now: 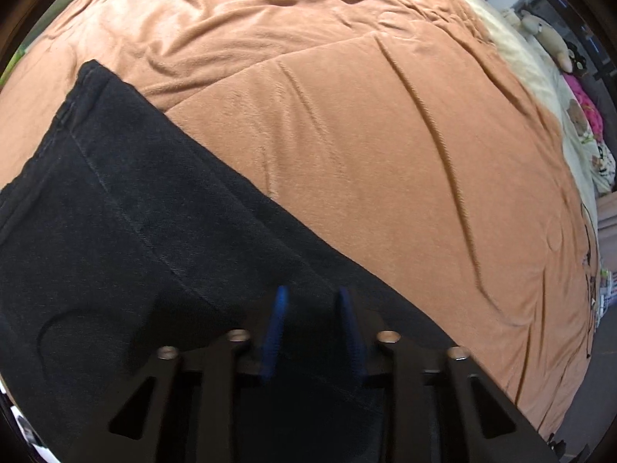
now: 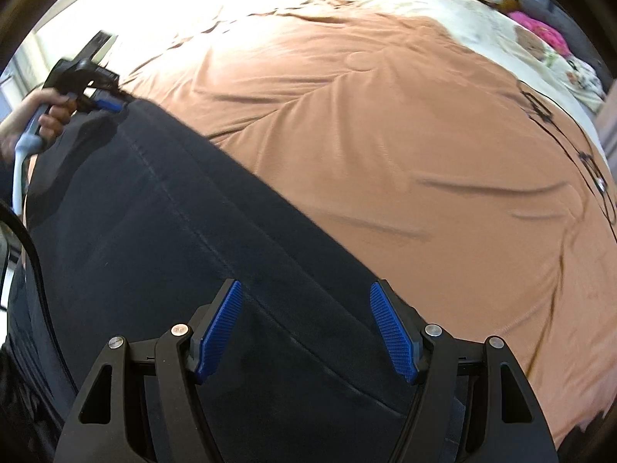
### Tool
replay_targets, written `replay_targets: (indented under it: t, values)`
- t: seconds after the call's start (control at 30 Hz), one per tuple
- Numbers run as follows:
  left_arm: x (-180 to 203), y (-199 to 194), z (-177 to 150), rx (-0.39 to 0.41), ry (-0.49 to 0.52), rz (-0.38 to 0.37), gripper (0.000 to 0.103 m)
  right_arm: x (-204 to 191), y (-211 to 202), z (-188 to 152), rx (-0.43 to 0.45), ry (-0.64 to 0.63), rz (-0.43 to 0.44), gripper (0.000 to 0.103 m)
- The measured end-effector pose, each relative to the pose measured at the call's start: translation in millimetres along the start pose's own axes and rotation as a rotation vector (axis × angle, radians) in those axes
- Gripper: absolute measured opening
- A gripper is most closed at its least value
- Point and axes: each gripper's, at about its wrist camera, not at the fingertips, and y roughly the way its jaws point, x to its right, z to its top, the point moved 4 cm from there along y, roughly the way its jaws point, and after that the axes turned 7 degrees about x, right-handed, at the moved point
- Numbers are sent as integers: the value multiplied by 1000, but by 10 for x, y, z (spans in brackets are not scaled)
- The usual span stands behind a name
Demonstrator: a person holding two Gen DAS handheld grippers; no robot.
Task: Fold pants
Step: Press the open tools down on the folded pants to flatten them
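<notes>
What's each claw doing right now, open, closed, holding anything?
Left claw: closed on the edge of the black pants.
Right claw: open over the pants, gripping nothing.

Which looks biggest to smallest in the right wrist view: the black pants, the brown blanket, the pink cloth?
1. brown blanket and black pants: both fill about as much of the view; the pants lie nearer, so unsure.
2. pink cloth: smallest, but farthest away.

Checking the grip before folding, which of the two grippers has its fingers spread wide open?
The right gripper: its blue fingers stand wide apart above the black pants. The left gripper is nearly closed.
</notes>
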Motion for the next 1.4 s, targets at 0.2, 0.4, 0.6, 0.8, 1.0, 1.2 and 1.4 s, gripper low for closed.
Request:
replay_targets:
  t: [0.2,0.4,0.6,0.8,1.0,1.2,1.4]
  values:
    - [-19,-85,0,31,9,-30,2,-54,324,-29,-91,-34,-47,11]
    - [-55,-319,41,80,0,-91,2,-156,184,73,-22,-54,-95,0]
    - [10,-381,139,103,1,-110,2,-171,76,219,21,-37,-173,0]
    - [126,-201,254,101,-2,-110,2,-185,263,268,-3,-21,-231,0]
    - [104,73,264,87,3,-84,0,-118,556,271,-44,12,-254,0]
    - [-16,169,220,52,-14,-123,0,-40,853,223,-91,49,-283,0]
    - [-148,-143,193,79,18,-141,45,-57,662,315,-53,129,-287,14]
